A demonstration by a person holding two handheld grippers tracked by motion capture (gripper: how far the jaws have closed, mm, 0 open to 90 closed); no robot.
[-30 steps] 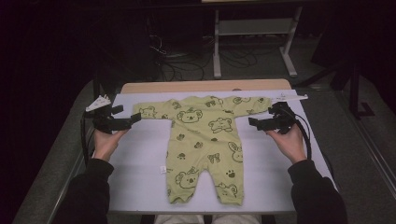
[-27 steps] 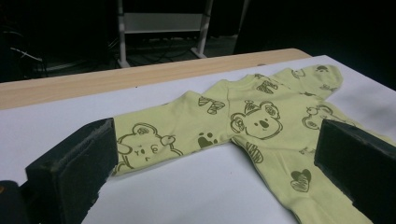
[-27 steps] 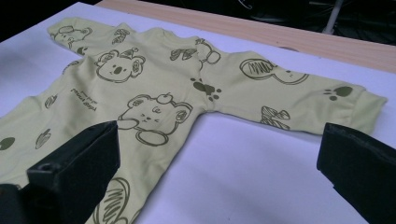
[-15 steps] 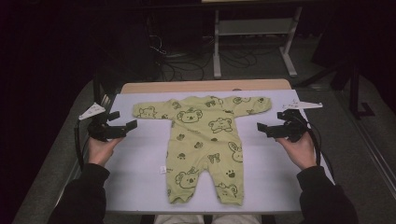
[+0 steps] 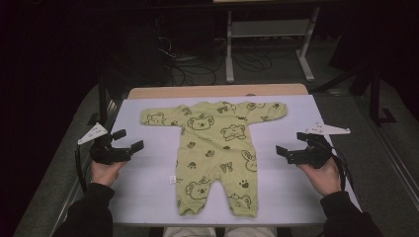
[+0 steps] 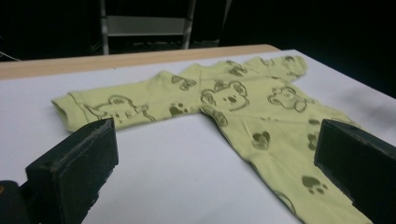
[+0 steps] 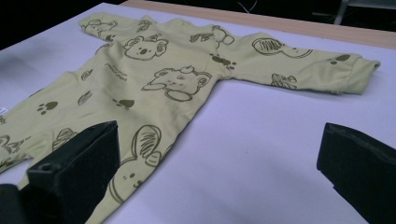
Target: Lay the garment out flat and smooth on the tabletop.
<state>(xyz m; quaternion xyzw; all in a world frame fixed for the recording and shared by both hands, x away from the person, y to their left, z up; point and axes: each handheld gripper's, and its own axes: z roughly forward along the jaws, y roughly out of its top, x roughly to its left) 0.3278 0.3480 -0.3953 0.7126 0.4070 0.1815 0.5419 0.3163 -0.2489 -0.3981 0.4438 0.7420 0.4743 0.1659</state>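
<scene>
A yellow-green baby romper (image 5: 217, 148) lies flat in the middle of the desk (image 5: 148, 187), spread face up with both long sleeves stretched toward the far corners and its two short legs pointing at the near edge. The cloth looks like soft, thin knit, printed all over in dark olive outline with koala faces, bunnies, paw prints and bows; the sleeve ends are folded into thick cuffs, and a small white tag (image 5: 172, 179) sticks out from the garment's left side seam. It rests on a smooth, matte white sheet that covers the desk, with a strip of bare light wood showing along the far edge. The left gripper (image 5: 129, 139) is held over the desk's left edge, apart from the romper, its blocky black jaws spread wide with nothing between them; in the left gripper view the nearer sleeve and body lie beyond the jaws. The right gripper (image 5: 282, 152) is held near the right edge, likewise clear of the cloth, jaws parted and empty. Each carries a pale three-cornered plate on top and a trailing black cable.
</scene>
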